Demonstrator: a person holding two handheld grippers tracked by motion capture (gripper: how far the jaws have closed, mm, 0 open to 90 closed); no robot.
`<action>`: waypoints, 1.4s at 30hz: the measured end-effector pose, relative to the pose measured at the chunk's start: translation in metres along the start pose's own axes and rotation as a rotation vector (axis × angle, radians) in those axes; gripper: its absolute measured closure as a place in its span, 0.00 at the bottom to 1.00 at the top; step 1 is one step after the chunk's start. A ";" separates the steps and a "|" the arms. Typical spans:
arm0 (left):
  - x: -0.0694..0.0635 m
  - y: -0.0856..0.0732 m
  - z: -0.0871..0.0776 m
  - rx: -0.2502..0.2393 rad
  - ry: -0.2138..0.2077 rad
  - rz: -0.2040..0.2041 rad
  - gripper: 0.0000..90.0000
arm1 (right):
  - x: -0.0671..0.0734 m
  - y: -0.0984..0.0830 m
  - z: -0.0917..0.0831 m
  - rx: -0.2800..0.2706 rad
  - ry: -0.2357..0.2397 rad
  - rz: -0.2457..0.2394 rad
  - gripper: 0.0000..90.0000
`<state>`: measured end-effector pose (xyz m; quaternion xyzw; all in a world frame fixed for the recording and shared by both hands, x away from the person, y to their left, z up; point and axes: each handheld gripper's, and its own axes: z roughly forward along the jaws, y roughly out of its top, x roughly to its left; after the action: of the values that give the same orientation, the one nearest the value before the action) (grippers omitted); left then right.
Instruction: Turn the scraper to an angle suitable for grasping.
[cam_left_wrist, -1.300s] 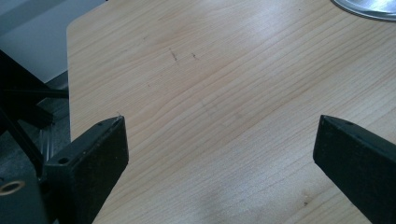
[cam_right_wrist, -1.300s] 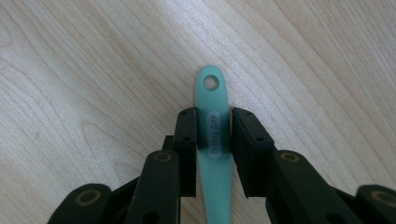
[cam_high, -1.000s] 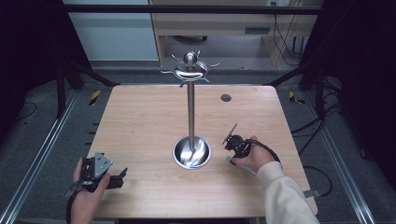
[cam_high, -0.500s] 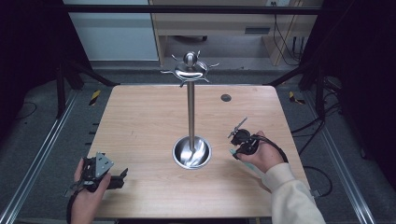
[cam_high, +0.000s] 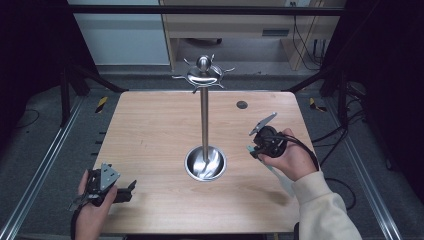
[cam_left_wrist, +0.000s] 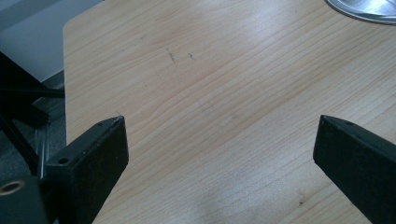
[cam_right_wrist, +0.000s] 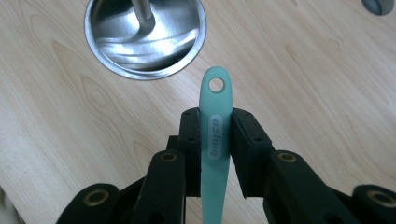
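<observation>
A metal stand rises from mid-table: a round dish base (cam_high: 205, 164), a thin pole (cam_high: 204, 120) and a crown of hooks (cam_high: 203, 75). My right gripper (cam_high: 257, 145) hangs above the table to the right of the base, shut on the flat handle of a mint-green utensil (cam_right_wrist: 215, 140). The handle's end with its hanging hole (cam_right_wrist: 215, 85) juts past the jaws, just short of the dish base (cam_right_wrist: 144, 52). My left gripper (cam_high: 127, 192) rests at the table's front left, open, with bare wood between its jaws (cam_left_wrist: 219, 140). A sliver of the dish base (cam_left_wrist: 369, 9) lies far ahead of it.
A small dark round disc (cam_high: 242, 105) sits on the table at the back right, also at a corner of the right gripper view (cam_right_wrist: 379, 5). The wooden table (cam_high: 150, 130) has rounded corners; metal frame rails (cam_high: 45, 165) run along the floor beside it.
My right hand has risen and drifted toward the back of the table, carrying the green utensil with it. The left hand and gripper have stayed where they were.
</observation>
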<state>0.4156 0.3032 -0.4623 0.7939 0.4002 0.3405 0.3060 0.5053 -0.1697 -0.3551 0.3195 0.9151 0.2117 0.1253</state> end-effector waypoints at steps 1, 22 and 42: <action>0.000 0.000 0.000 0.000 0.000 0.000 0.03 | 0.000 0.001 -0.002 -0.005 0.000 -0.002 0.83; 0.002 -0.001 0.000 -0.002 0.001 -0.013 0.03 | -0.004 0.017 -0.052 -0.209 -0.003 0.002 0.83; 0.002 -0.001 -0.001 -0.004 0.004 -0.015 0.03 | -0.007 0.021 -0.078 -0.371 0.010 0.026 0.83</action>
<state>0.4154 0.3059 -0.4620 0.7896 0.4059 0.3408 0.3094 0.4932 -0.1837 -0.2760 0.3015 0.8569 0.3799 0.1748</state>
